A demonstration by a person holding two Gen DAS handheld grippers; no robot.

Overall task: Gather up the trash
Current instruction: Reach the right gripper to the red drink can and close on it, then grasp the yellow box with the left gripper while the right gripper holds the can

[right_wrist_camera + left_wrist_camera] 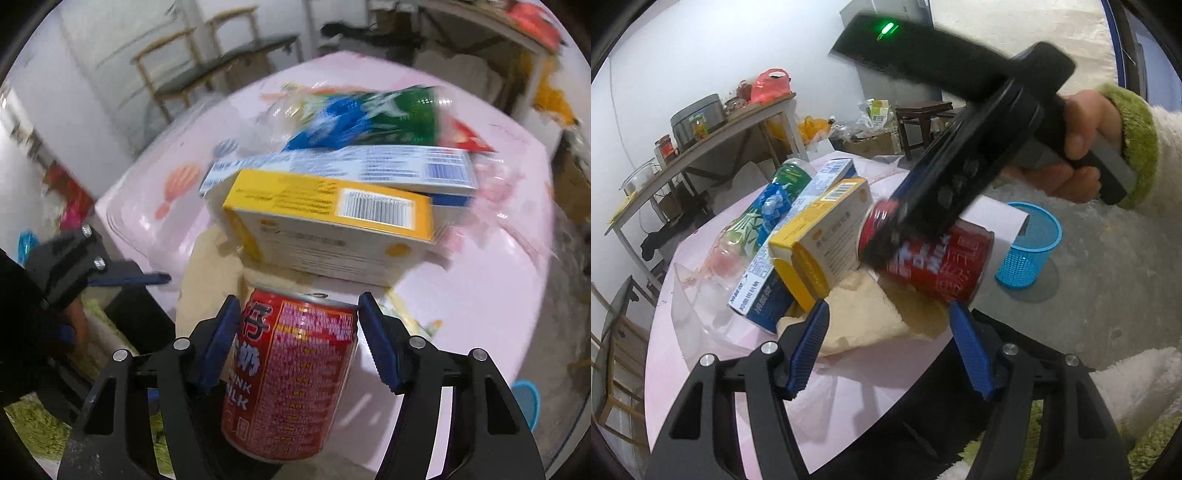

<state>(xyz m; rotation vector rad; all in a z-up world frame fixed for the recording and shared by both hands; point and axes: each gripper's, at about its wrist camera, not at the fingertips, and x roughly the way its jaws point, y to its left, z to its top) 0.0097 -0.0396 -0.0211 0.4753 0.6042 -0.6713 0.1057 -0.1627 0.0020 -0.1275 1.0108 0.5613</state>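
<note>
Here, red can, "MILK" lettering

So the counter has a pink cover with balloon prints. Sitting on it: a beige napkin, a blue box, a green bottle and some clear plastic.

Domestic room, cluttered. A pink-clothed table is taken as landmark; behind it are seen a shelf with jars, wooden chairs and a stool.
</note>
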